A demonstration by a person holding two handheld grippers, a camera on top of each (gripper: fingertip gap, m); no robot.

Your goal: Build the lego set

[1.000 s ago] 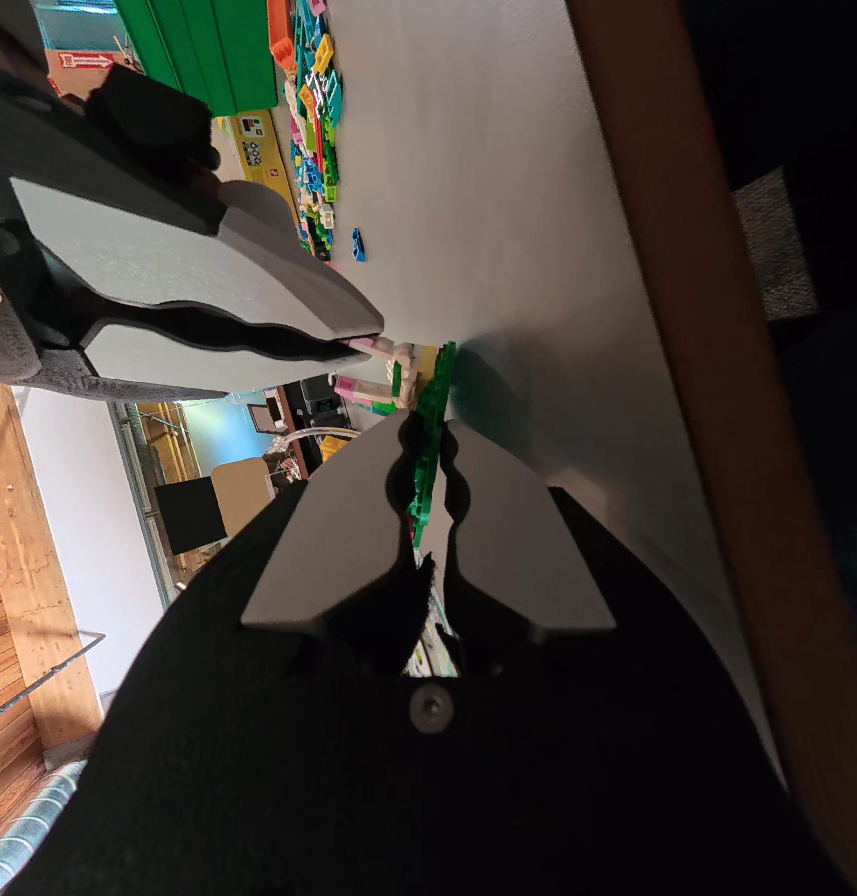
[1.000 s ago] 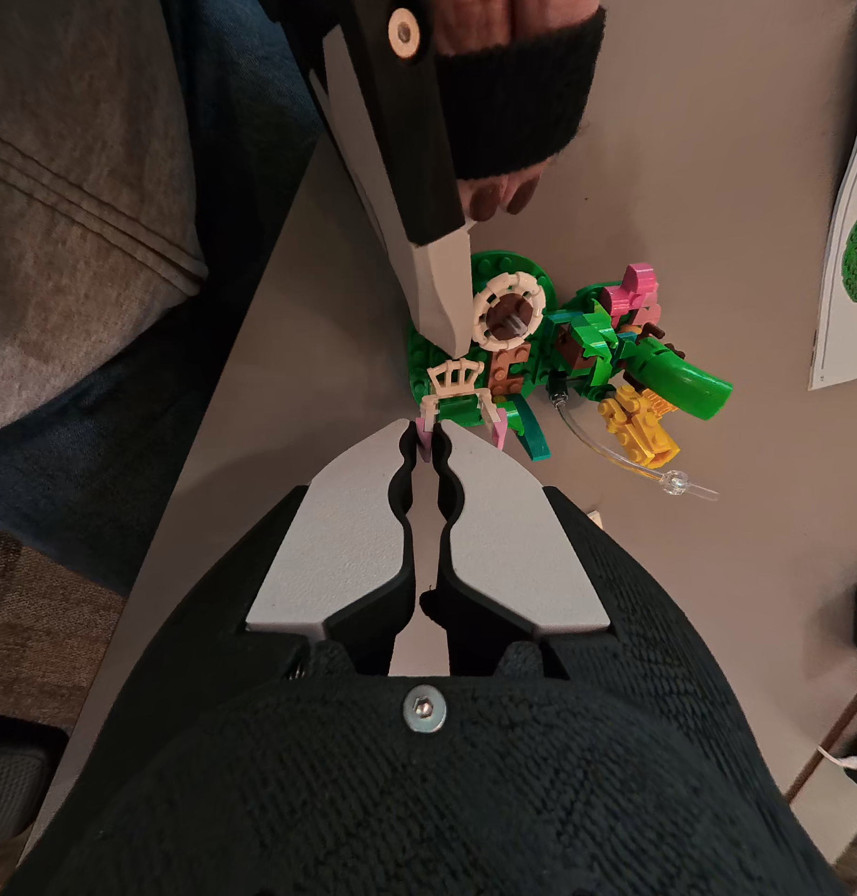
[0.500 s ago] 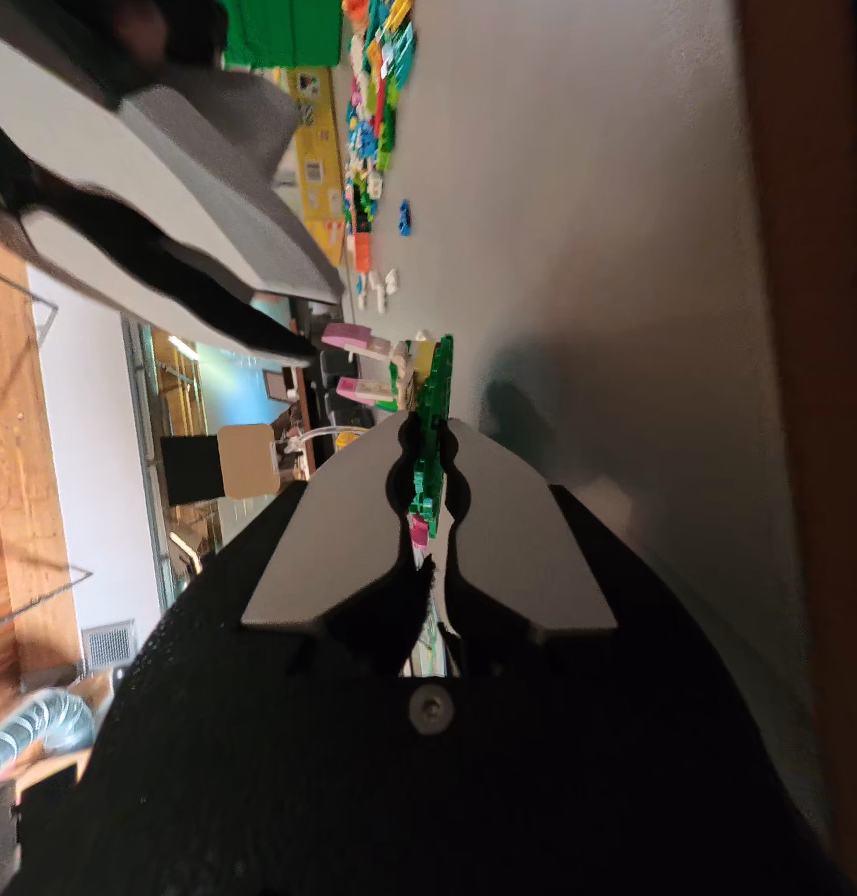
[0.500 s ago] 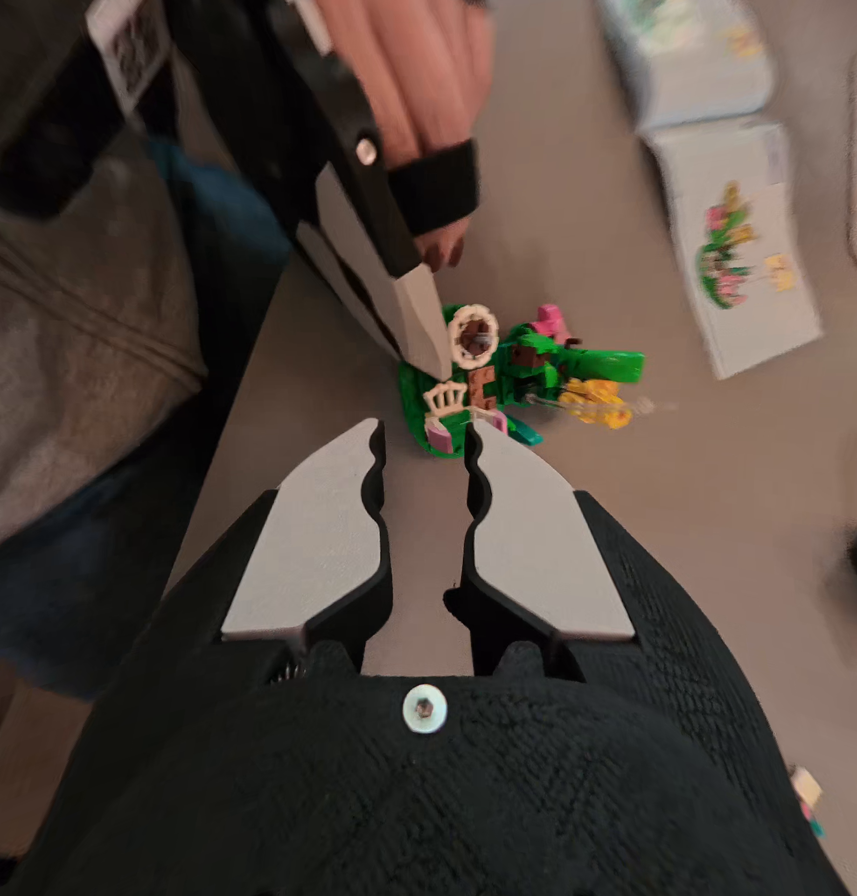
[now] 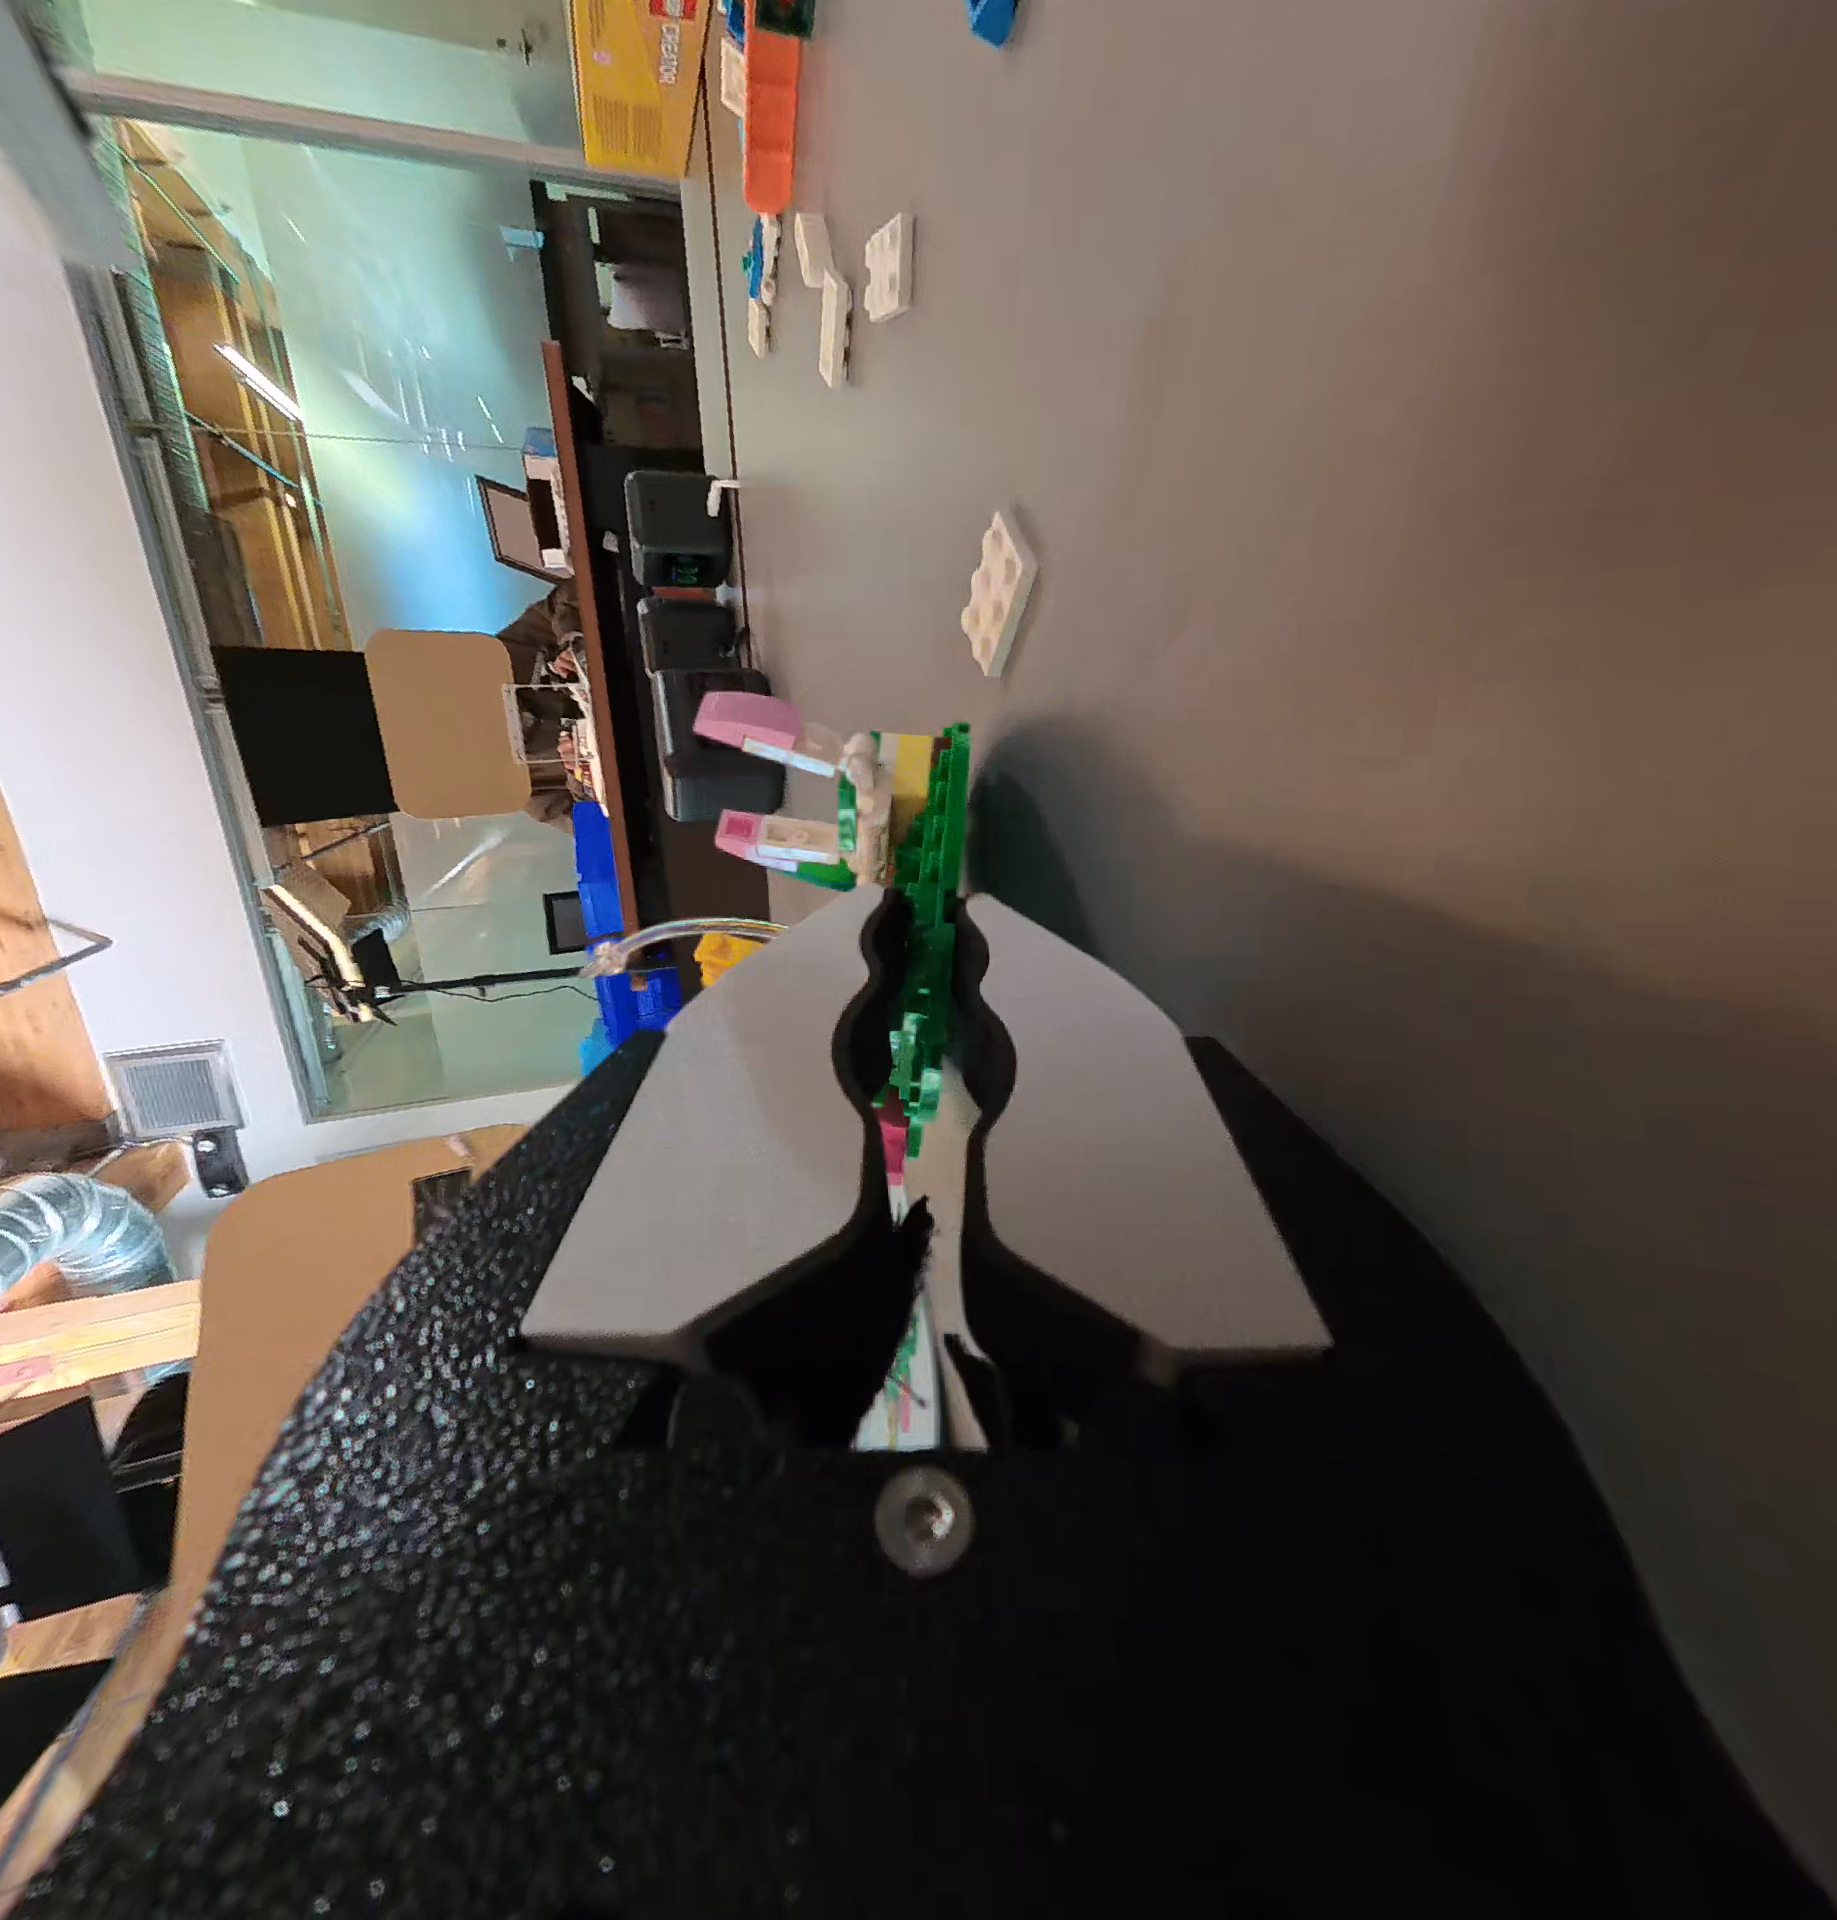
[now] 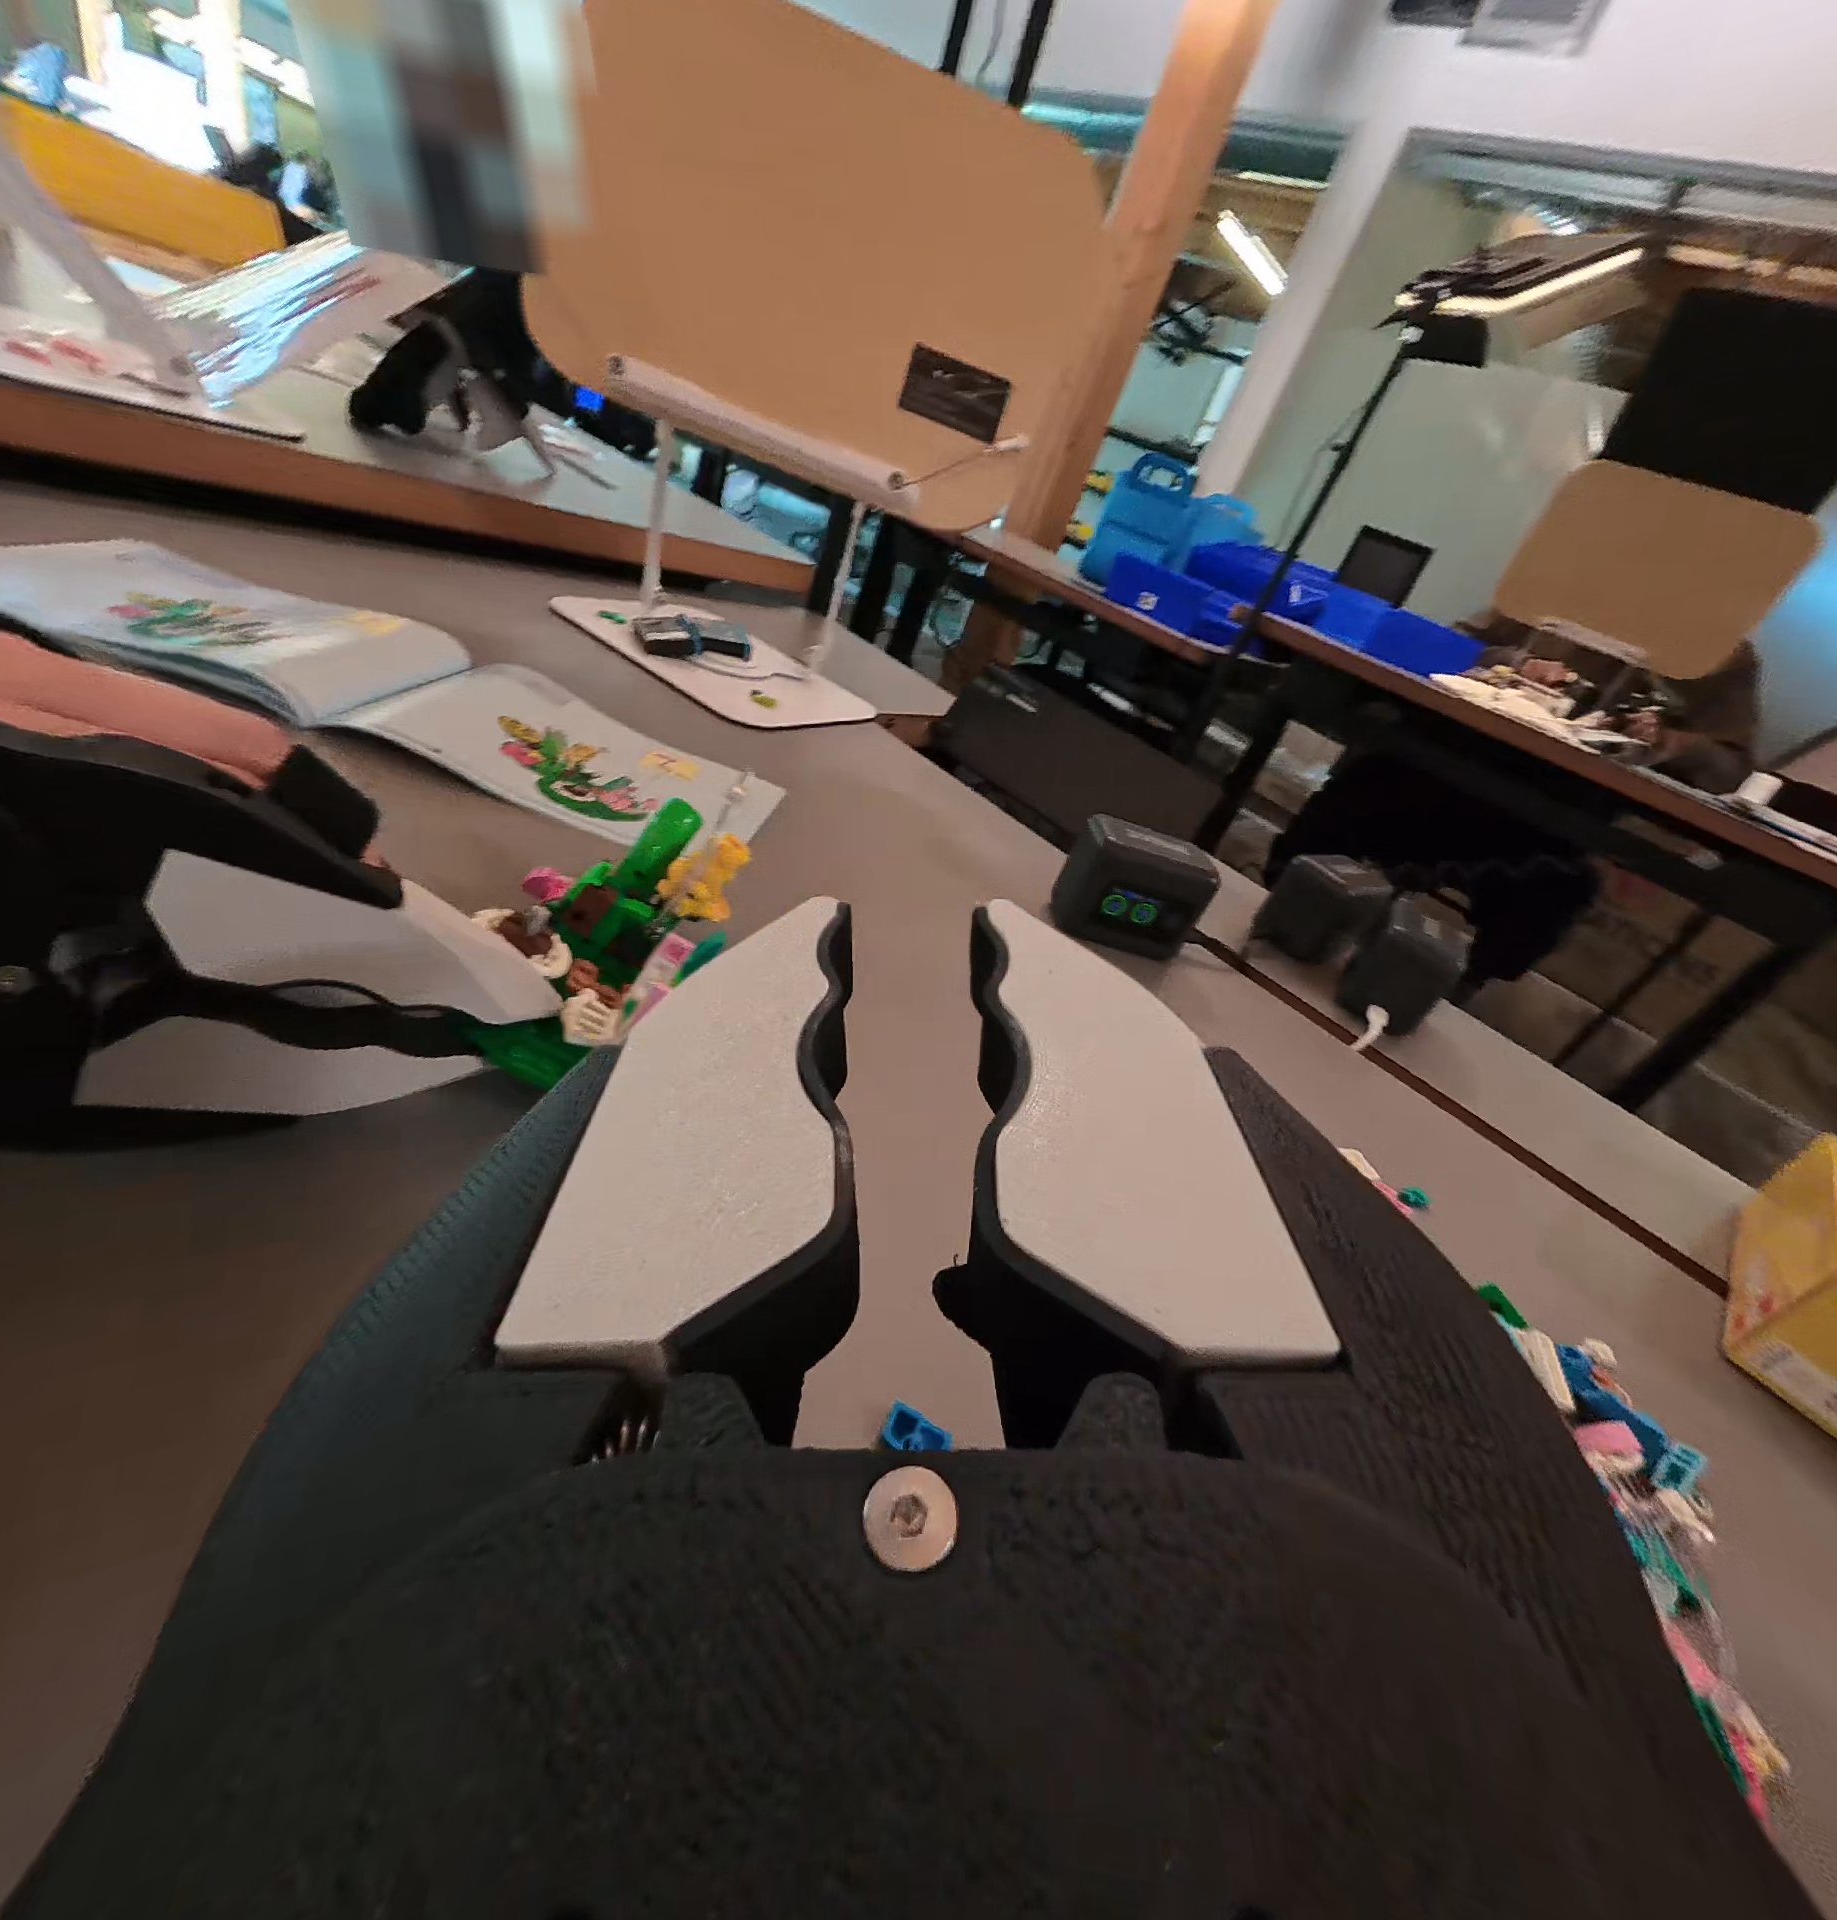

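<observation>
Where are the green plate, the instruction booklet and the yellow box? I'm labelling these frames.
green plate point(image 5: 929, 914): left wrist view, its studded edge.
instruction booklet point(image 6: 581, 753): right wrist view, the open page.
yellow box point(image 6: 1807, 1278): right wrist view, its side.

The left gripper has matt grey fingers on a rough, speckled black plastic body with a shiny metal screw. The lego model is glossy studded plastic. The table looks smooth, matt grey. In the right wrist view, the instruction booklet is satin paper, and the yellow box matt cardboard.
</observation>
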